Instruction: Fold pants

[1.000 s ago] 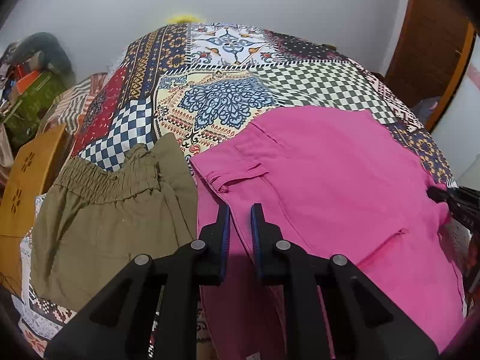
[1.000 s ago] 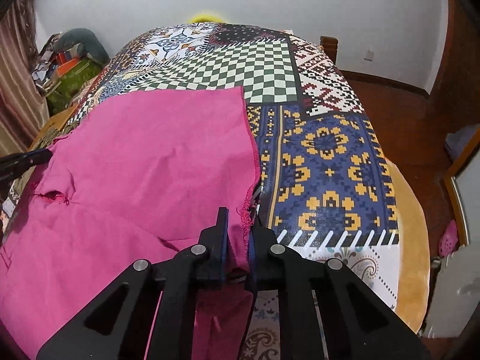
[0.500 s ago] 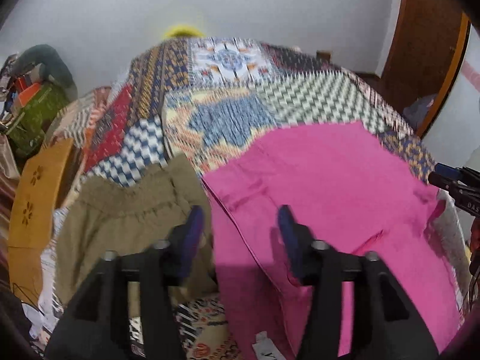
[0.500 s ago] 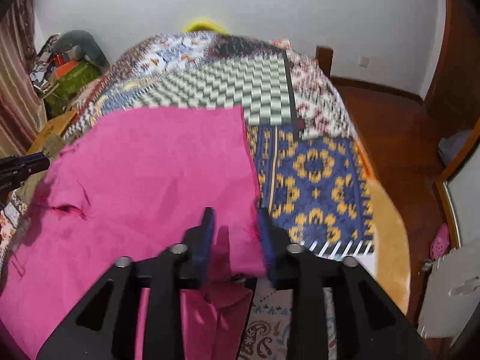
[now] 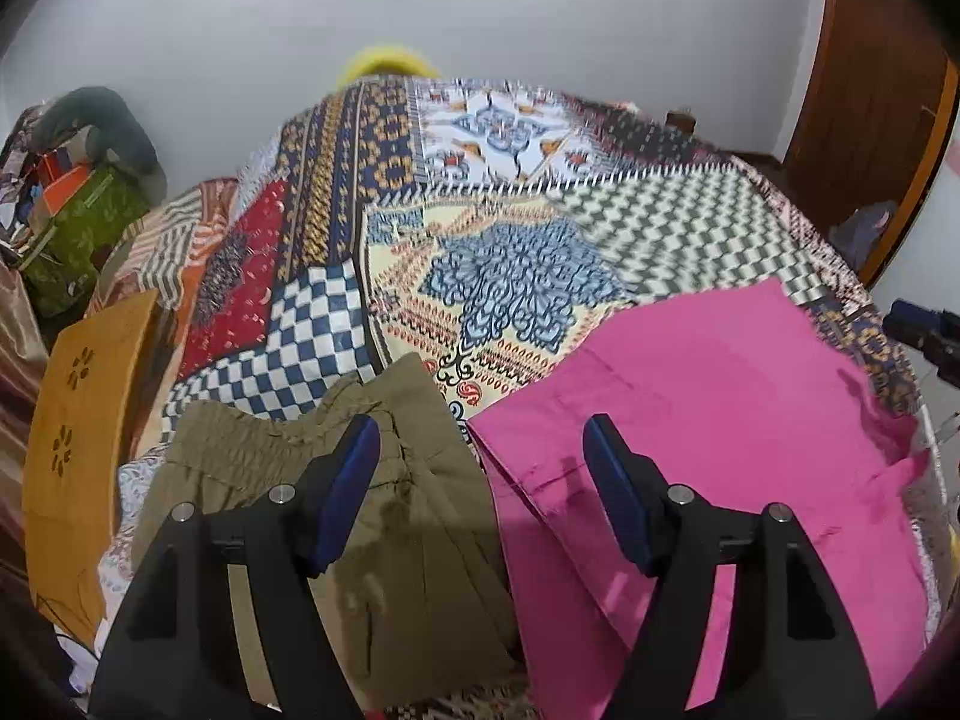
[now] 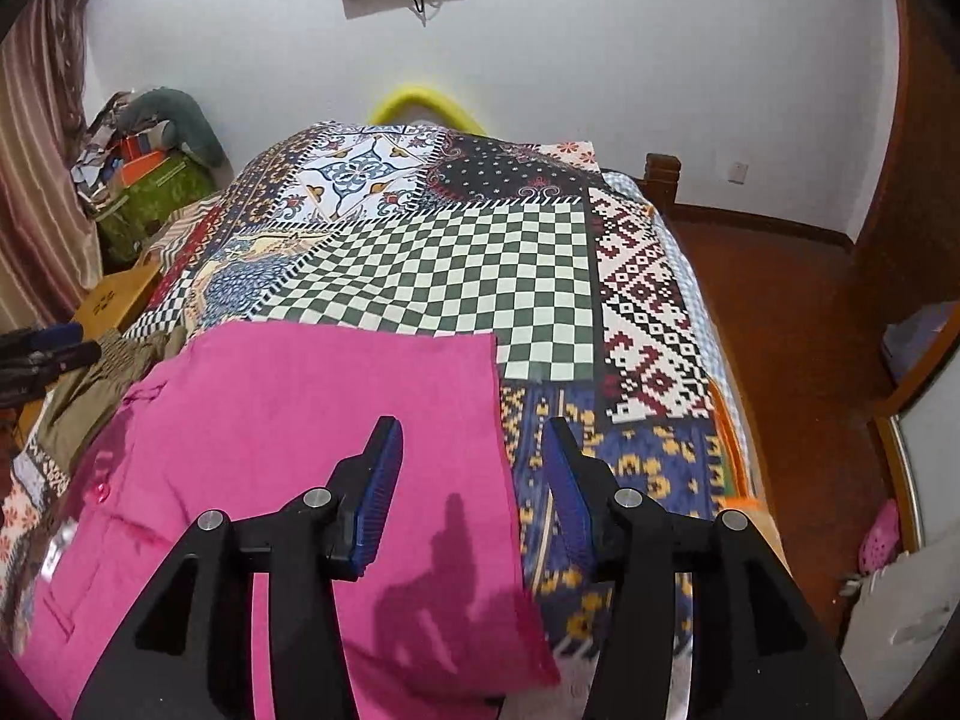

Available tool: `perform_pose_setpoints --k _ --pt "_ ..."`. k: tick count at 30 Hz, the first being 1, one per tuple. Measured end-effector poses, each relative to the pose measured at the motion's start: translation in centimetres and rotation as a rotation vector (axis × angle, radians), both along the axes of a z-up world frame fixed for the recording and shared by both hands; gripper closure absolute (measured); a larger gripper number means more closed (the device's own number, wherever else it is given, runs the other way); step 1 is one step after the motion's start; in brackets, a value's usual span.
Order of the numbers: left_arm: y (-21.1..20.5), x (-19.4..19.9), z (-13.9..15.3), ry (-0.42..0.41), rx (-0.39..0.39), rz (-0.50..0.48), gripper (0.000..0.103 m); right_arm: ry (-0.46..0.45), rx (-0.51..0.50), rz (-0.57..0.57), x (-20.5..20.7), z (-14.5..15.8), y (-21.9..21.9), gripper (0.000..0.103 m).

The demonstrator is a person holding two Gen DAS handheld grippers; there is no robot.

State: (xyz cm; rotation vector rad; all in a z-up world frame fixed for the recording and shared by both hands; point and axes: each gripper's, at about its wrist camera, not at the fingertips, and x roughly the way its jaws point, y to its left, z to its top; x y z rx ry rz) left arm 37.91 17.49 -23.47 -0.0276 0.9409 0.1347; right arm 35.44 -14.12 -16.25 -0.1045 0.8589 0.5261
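Pink pants (image 5: 720, 420) lie folded flat on the patchwork bedspread (image 5: 510, 228), near its front edge. My left gripper (image 5: 480, 426) hovers above their waistband corner, jaws opening wide, nothing between them. In the right wrist view the pink pants (image 6: 312, 408) fill the lower left. My right gripper (image 6: 471, 423) stands open above their right edge, holding nothing. The cloth lies below both sets of pads and touches none of them.
Olive pants (image 5: 408, 540) with an elastic waist lie left of the pink pair. A wooden stool (image 5: 78, 420) and piled bags (image 5: 78, 222) stand left of the bed. Bare wooden floor (image 6: 798, 312) runs along the bed's right side. A yellow object (image 6: 420, 99) sits behind the bed.
Both grippers were shut on the pink pants' edge; they have let go, opened and risen away from the cloth. The pants now lie flat on the bed.
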Motion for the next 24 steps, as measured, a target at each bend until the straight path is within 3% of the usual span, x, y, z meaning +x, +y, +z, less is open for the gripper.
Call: perform_pose_setpoints --k 5,13,18,24 --pt "0.1 1.6 -2.6 0.053 -0.015 -0.035 0.033 0.022 -0.024 0.017 2.1 -1.4 0.9 0.059" --pt "0.4 2.9 -4.5 0.089 -0.053 -0.058 0.033 0.095 -0.030 0.060 5.4 -3.7 2.5 0.059" --pt "0.9 3.6 -5.7 0.116 -0.114 -0.070 0.048 0.132 -0.030 0.095 6.9 -4.7 3.4 0.059" --pt "1.1 4.1 -6.5 0.138 -0.154 -0.097 0.052 0.139 -0.069 0.139 8.3 -5.4 4.5 0.059"
